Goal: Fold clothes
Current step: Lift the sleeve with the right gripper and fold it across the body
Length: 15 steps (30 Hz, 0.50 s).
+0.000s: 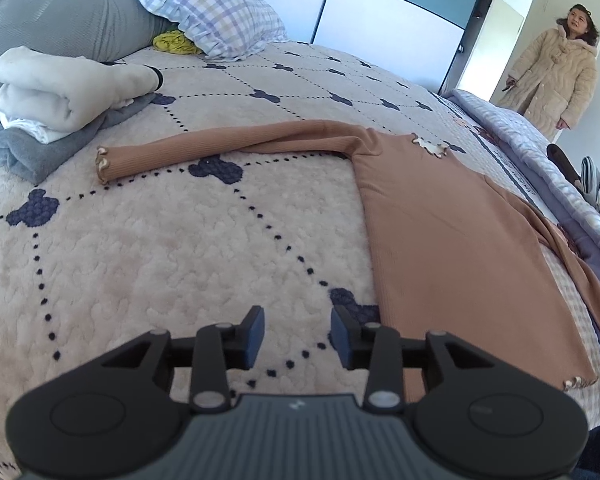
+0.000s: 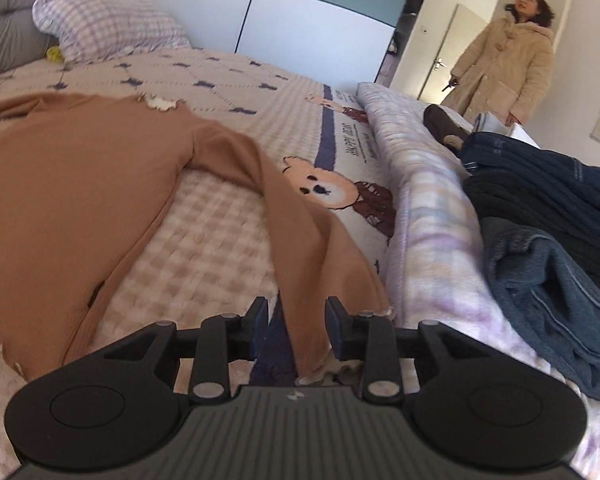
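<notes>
A brown long-sleeved top [image 1: 452,248] lies flat on the cream bed blanket [image 1: 140,260], one sleeve [image 1: 228,146] stretched out to the left. My left gripper [image 1: 298,320] stands open just left of the top's lower hem, with only blanket between its fingers. In the right wrist view the top [image 2: 68,184] fills the left side, and its other sleeve [image 2: 300,240] runs down towards me. My right gripper [image 2: 297,312] is open around that sleeve near the cuff; the cloth passes between the pads, which stand apart from it.
A folded white and grey stack [image 1: 60,96] sits at the far left, a plaid pillow [image 1: 216,12] and yellow cloth [image 1: 176,42] by the headboard. A lilac quilt [image 2: 428,216] and dark blue clothes [image 2: 548,232] lie on the right. A person in a beige coat [image 2: 500,56] stands by the door.
</notes>
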Tool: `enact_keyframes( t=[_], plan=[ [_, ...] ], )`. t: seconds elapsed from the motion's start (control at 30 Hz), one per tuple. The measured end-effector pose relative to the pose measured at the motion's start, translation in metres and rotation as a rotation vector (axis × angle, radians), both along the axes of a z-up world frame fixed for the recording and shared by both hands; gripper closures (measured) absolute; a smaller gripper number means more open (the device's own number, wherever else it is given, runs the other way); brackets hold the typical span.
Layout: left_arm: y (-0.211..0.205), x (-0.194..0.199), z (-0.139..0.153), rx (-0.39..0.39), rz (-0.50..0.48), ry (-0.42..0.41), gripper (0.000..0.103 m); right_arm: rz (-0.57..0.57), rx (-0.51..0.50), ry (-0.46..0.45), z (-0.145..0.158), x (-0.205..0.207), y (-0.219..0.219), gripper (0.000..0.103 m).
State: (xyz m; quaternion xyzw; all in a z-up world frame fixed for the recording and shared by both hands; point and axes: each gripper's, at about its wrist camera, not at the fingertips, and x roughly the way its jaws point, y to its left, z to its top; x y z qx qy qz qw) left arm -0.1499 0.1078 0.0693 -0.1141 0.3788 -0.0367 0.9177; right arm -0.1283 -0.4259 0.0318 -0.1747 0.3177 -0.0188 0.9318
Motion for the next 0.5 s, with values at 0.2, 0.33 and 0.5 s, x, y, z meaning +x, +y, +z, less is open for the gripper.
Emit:
enact_keyframes(
  t=[0.2,0.33,0.5],
  plan=[
    [0.004,-0.001,-0.003,0.004,0.008,0.011,0.063,-0.067,-0.198,0.044,-0.036,0.029,0.01,0.074],
    [0.007,-0.002,-0.005,0.007,0.01,0.016,0.063,-0.147,-0.089,0.053,-0.03,0.039,-0.01,0.099],
    [0.006,0.0,-0.008,-0.001,0.006,0.018,0.063,-0.2,0.299,-0.022,0.012,0.028,-0.044,0.099]
  ],
)
